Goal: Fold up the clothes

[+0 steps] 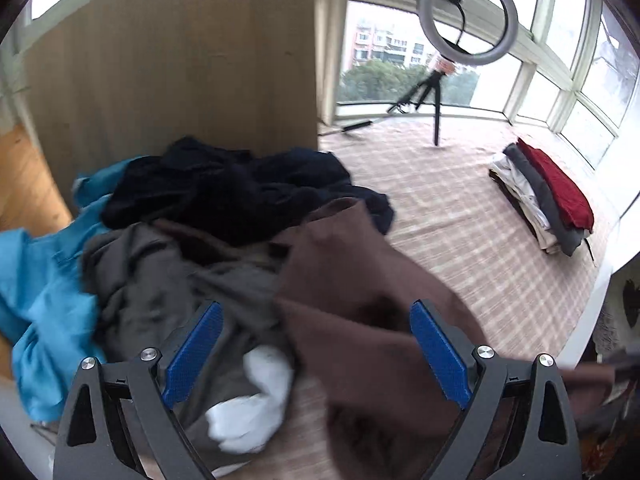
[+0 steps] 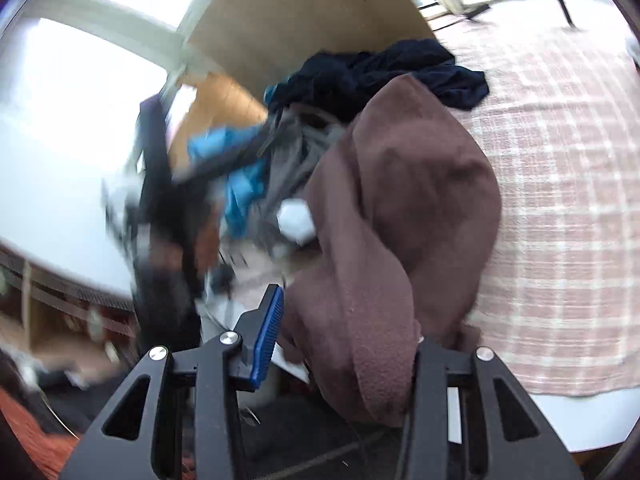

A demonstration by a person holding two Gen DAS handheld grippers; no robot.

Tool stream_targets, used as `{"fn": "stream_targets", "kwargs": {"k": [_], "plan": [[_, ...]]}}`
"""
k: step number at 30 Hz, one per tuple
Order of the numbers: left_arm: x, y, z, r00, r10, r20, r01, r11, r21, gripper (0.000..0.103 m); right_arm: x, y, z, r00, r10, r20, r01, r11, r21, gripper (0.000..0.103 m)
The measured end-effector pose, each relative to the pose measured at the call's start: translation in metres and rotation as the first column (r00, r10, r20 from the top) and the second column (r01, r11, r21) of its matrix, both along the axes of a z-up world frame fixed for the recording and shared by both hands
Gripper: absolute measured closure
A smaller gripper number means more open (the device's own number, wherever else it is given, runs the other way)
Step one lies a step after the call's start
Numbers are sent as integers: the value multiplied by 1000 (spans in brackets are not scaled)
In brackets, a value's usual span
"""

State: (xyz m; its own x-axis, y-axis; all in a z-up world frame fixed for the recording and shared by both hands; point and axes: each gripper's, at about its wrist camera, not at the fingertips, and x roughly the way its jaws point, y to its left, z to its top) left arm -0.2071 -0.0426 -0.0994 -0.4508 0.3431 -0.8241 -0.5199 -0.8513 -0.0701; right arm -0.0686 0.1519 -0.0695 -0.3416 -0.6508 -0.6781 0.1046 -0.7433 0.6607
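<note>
A brown garment (image 1: 360, 280) lies crumpled at the front of a loose pile, beside a grey garment (image 1: 160, 272), a white cloth (image 1: 256, 400), a bright blue garment (image 1: 44, 280) and a dark navy one (image 1: 240, 184). My left gripper (image 1: 316, 308) hangs open over the pile, its blue pads (image 1: 196, 348) wide apart, with grey and brown fabric below the gap. In the right wrist view the brown garment (image 2: 400, 208) drapes over my right gripper (image 2: 348, 312) and hides its right finger. The left blue pad (image 2: 268, 336) stands just clear of the cloth, jaws apart.
The pile rests on a pink checked cover (image 1: 460, 220). A stack of folded clothes (image 1: 548, 200) with a red piece on top lies at the far right. A brown board (image 1: 172, 60) stands behind the pile. A ring light (image 1: 468, 16) on a tripod stands by the windows.
</note>
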Motion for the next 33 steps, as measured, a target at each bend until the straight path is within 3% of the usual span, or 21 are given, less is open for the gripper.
{"fn": "stream_targets", "kwargs": {"k": [5, 7, 9, 13, 16, 18, 19, 20, 21, 24, 25, 27, 30, 32, 33], "plan": [[-14, 61, -45, 998, -20, 63, 29, 989, -146, 10, 20, 6, -2, 993, 118, 21, -119, 990, 73, 64], [-19, 68, -67, 993, 8, 121, 14, 983, -181, 33, 28, 15, 2, 992, 129, 9, -129, 981, 146, 64], [-20, 65, -78, 986, 33, 166, -6, 986, -166, 38, 34, 26, 10, 992, 124, -28, -115, 968, 223, 64], [-5, 50, -74, 992, 51, 117, -31, 986, -163, 38, 35, 48, 23, 988, 125, -88, -83, 921, 382, 64], [1, 35, -78, 992, 83, 95, -63, 977, -202, 40, 35, 64, 32, 968, 213, -135, -162, 936, 312, 64], [1, 18, -78, 985, 130, 116, -108, 977, -182, 39, 35, 74, 39, 949, 267, -170, -217, 939, 266, 63], [0, 9, -78, 980, 153, 127, -130, 976, -172, 40, 35, 84, 46, 946, 257, -197, -213, 953, 216, 60], [2, 1, -75, 977, 169, 130, -147, 976, -162, 41, 32, 94, 50, 953, 223, -207, -183, 963, 195, 48], [6, -4, -70, 977, 176, 123, -156, 976, -151, 40, 26, 101, 50, 960, 195, -202, -152, 966, 211, 44], [13, -11, -52, 981, 167, 101, -153, 979, -134, 38, 12, 115, 42, 973, 136, -188, -92, 970, 225, 43], [12, -7, -49, 983, 163, 89, -150, 979, -141, 32, 6, 117, 36, 977, 123, -175, -84, 974, 212, 43], [4, 5, -50, 984, 165, 67, -152, 974, -168, 25, -4, 122, 24, 984, 98, -147, -69, 980, 187, 43], [-15, 27, -62, 985, 158, 68, -139, 965, -221, 25, -8, 123, 14, 989, 87, -120, -63, 980, 187, 43], [-21, 33, -70, 984, 135, 119, -110, 974, -199, 33, -3, 121, 13, 991, 77, -110, -55, 979, 196, 43], [-23, 34, -72, 981, 120, 149, -94, 980, -175, 64, -3, 121, 13, 992, 69, -109, -46, 979, 198, 43]]}}
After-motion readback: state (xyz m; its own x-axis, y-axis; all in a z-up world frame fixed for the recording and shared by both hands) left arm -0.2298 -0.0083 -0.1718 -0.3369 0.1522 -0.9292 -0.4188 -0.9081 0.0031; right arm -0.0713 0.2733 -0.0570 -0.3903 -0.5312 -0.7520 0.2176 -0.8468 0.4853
